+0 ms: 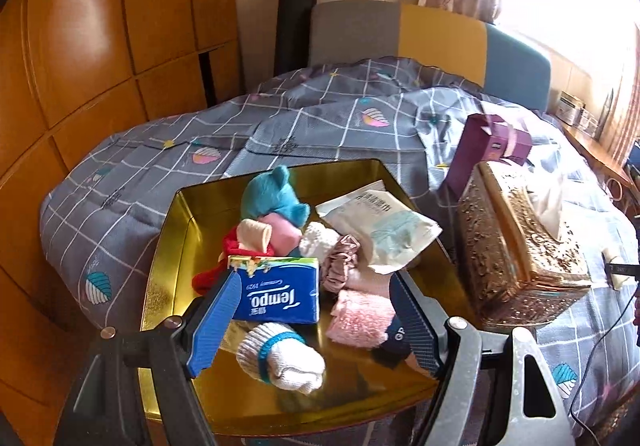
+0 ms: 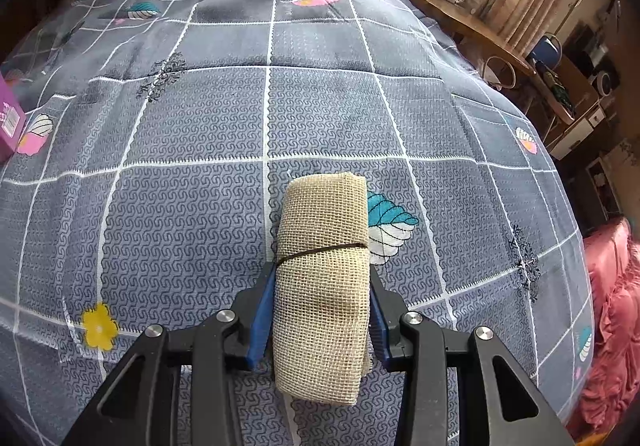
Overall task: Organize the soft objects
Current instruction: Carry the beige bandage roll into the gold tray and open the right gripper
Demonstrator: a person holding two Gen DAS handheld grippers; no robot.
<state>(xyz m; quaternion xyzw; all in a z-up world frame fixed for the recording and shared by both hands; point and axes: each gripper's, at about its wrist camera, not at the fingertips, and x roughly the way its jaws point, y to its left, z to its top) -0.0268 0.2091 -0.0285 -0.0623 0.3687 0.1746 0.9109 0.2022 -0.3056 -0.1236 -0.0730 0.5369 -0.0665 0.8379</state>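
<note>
right gripper [image 2: 322, 310] clamped on rolled burlap cloth [image 2: 322, 266] tied with dark band, above grey checked bedspread [image 2: 200, 117]. left gripper [image 1: 312, 316] spread wide, nothing between fingers; just ahead gold tin tray [image 1: 192, 205] with tempo tissue pack [image 1: 276, 296], white knit glove [image 1: 280, 356], pink towel [image 1: 358, 316].

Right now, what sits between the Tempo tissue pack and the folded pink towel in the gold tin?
Left wrist view: bare gold tin floor separates Tempo tissue pack from pink towel; a mauve scrunchie lies just behind the gap.
</note>
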